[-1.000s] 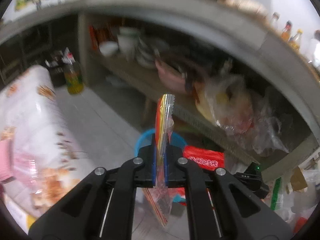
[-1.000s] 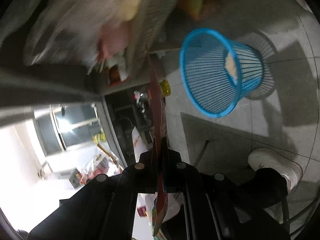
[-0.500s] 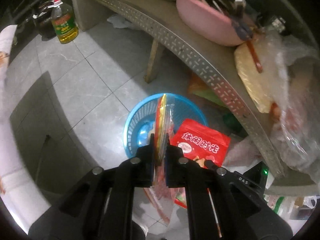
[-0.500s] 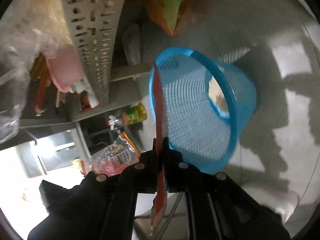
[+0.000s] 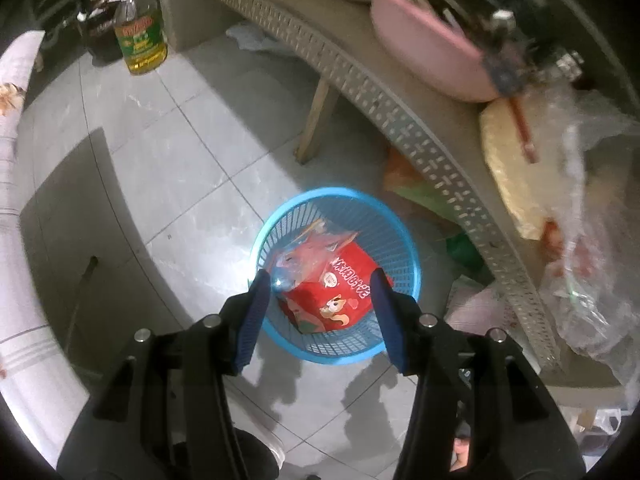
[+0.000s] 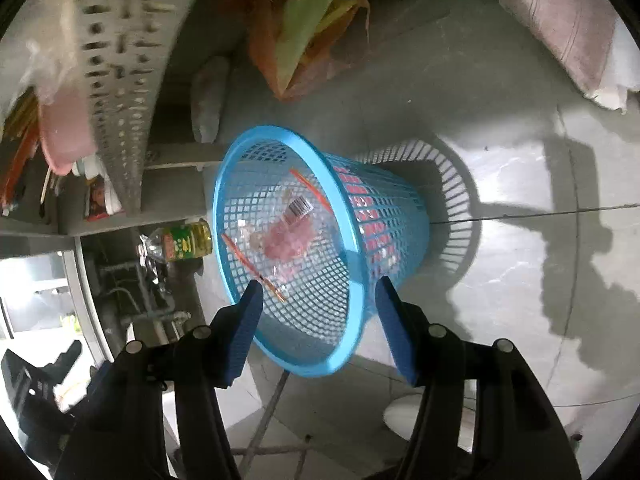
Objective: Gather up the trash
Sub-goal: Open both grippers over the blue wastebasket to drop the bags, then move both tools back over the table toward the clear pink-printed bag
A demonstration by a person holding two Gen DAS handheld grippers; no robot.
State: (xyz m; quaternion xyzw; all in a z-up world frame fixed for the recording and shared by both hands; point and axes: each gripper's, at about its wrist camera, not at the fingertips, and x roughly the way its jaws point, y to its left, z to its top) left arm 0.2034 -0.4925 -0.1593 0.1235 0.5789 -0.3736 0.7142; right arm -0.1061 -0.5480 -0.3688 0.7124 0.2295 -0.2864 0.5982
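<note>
Blue basket (image 5: 404,240) held red packet (image 5: 340,296), clear wrapper (image 5: 308,256); my left tongs (image 5: 320,280), right tongs (image 6: 318,292) gaped wide above rim, perforated shelf edge (image 5: 400,96) close beside.

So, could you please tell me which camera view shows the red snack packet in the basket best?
The left wrist view: it looks down into the blue basket, so the red snack packet shows its printed face under a clear wrapper. The right wrist view shows only red patches through the basket's mesh wall.

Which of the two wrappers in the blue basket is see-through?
The crinkled clear wrapper lying on top; the red snack bag beneath it is opaque, printed with a squirrel.
</note>
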